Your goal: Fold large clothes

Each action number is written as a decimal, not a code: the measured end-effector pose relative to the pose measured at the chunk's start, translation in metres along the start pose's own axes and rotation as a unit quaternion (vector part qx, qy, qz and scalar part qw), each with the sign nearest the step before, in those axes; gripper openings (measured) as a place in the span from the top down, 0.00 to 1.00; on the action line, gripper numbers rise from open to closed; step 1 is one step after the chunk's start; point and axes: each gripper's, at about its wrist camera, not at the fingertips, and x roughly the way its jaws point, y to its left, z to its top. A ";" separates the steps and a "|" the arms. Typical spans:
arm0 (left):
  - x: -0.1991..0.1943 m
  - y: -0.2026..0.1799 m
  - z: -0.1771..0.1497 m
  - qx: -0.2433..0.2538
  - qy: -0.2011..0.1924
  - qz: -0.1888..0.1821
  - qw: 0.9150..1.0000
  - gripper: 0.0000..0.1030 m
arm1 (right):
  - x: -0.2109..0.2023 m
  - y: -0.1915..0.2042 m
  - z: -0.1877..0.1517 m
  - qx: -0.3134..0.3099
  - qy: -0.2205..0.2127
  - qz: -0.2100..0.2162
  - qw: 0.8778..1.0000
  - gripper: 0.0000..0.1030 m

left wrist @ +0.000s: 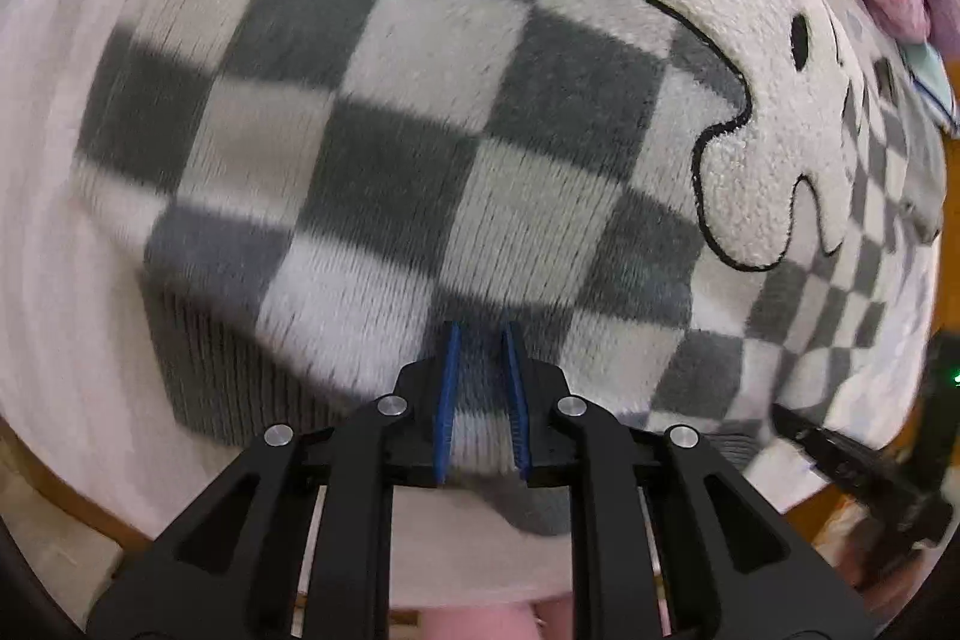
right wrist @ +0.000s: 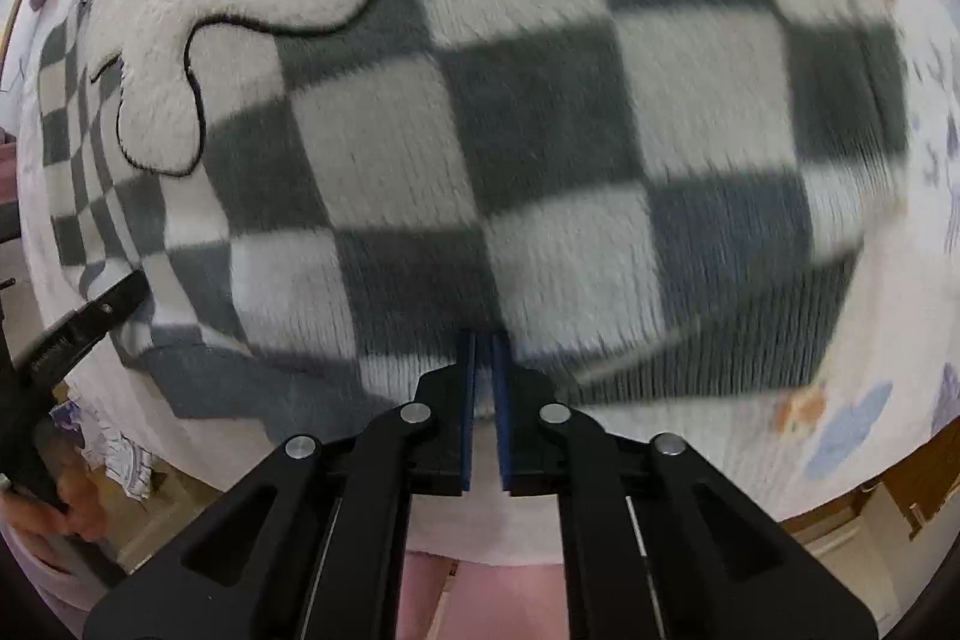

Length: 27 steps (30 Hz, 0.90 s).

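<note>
Both claws pinch the sweater's ribbed hem: left claw (left wrist: 483, 334) clenched on the checkered sweater (left wrist: 384, 112), right claw (right wrist: 483, 340) clenched on it too. Sweater lies spread on the bed sheet (right wrist: 852, 436), ghost patch (left wrist: 720, 58) at 2 o'clock. Likely first fold; next: lift the hem evenly, carry it toward 12 o'clock.

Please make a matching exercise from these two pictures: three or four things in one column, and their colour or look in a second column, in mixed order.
Column one:
1. sweater
2. fluffy patch on the sweater
3. pads of the right tool
4. bedsheet under the sweater

Column two:
a. blue
b. grey and white squares
c. pale with small printed shapes
d. cream with a black outline

Pairs: 1-b, 2-d, 3-a, 4-c
</note>
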 end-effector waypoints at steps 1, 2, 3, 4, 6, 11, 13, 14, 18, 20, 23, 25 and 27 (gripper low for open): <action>0.002 0.001 -0.002 0.018 -0.004 0.005 1.000 0.85 | 0.001 -0.007 0.001 0.026 0.002 0.018 1.000 0.96; 0.004 -0.001 -0.002 0.038 -0.004 0.012 0.999 0.85 | 0.003 -0.015 0.006 0.065 0.015 0.042 0.997 0.96; 0.005 -0.003 0.000 0.053 -0.002 0.020 0.998 0.84 | 0.004 -0.018 0.011 0.084 0.027 0.054 0.995 0.96; 0.005 -0.007 0.004 0.058 0.001 0.026 0.998 0.83 | 0.001 -0.018 0.016 0.083 0.033 0.063 0.994 0.93; 0.003 -0.007 0.008 0.057 0.008 0.029 0.998 0.81 | -0.017 -0.013 0.023 0.040 0.016 0.067 0.997 0.80; -0.003 -0.011 0.031 0.003 0.015 -0.014 1.000 0.29 | -0.076 -0.032 0.031 0.036 -0.056 0.100 0.993 0.10; -0.015 -0.023 0.035 0.026 -0.012 0.016 0.999 0.15 | -0.096 -0.052 0.045 0.052 -0.078 0.129 0.987 0.10; -0.019 -0.030 0.037 0.035 -0.017 0.014 0.999 0.15 | -0.103 -0.063 0.057 0.058 -0.093 0.135 0.985 0.10; -0.031 -0.049 0.050 0.047 -0.036 0.004 0.998 0.15 | -0.125 -0.097 0.099 0.065 -0.149 0.132 0.978 0.09; -0.043 -0.067 0.055 0.060 -0.078 0.008 0.995 0.15 | -0.123 -0.110 0.129 0.061 -0.168 0.124 0.976 0.09; -0.041 -0.081 0.062 0.077 -0.092 0.028 0.992 0.15 | -0.117 -0.119 0.171 0.045 -0.169 0.105 0.979 0.09; -0.042 -0.094 0.072 0.083 -0.096 0.038 0.991 0.15 | -0.115 -0.128 0.193 0.040 -0.161 0.130 0.978 0.09; -0.043 -0.094 0.077 0.086 -0.101 0.043 0.990 0.15 | -0.117 -0.141 0.216 0.040 -0.156 0.146 0.976 0.09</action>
